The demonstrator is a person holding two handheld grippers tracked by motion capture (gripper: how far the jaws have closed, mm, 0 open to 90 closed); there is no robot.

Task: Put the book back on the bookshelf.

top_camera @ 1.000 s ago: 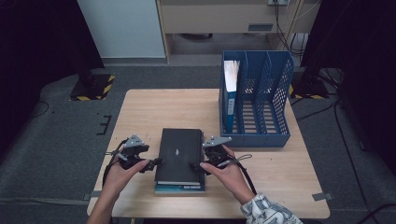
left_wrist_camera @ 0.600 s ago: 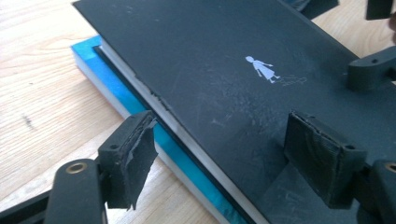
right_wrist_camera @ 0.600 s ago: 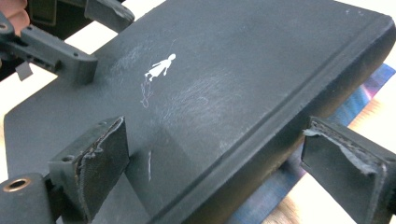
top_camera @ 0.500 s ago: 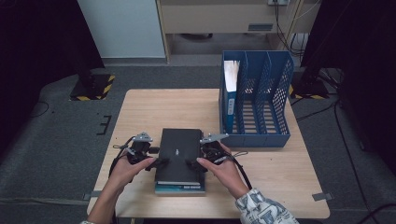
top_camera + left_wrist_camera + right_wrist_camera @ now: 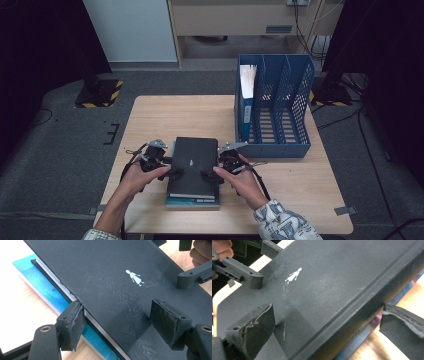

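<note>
— While the wooden counter (image 5: 160,120) carries the blue file rack (image 5: 275,105) at its far right, where is the thing being worked on?

— At the near middle: a black hardcover book (image 5: 192,162) lies flat on a teal book (image 5: 192,202), whose edge shows below it.

— And the grippers?

— One at each long side. The left gripper (image 5: 172,172) has its fingers (image 5: 71,323) spread, one low at the page edge and one above the cover, and they have just been closing. The right gripper (image 5: 209,175) straddles the opposite edge, fingers (image 5: 253,331) spread and just been opening (neither pair seems to press yet).

— So which step?

— Seating both grips on the black book, I'd judge. Next calls for closing on that cover alone, leaving the teal one behind, then lifting level, probably toward the rack.
</note>
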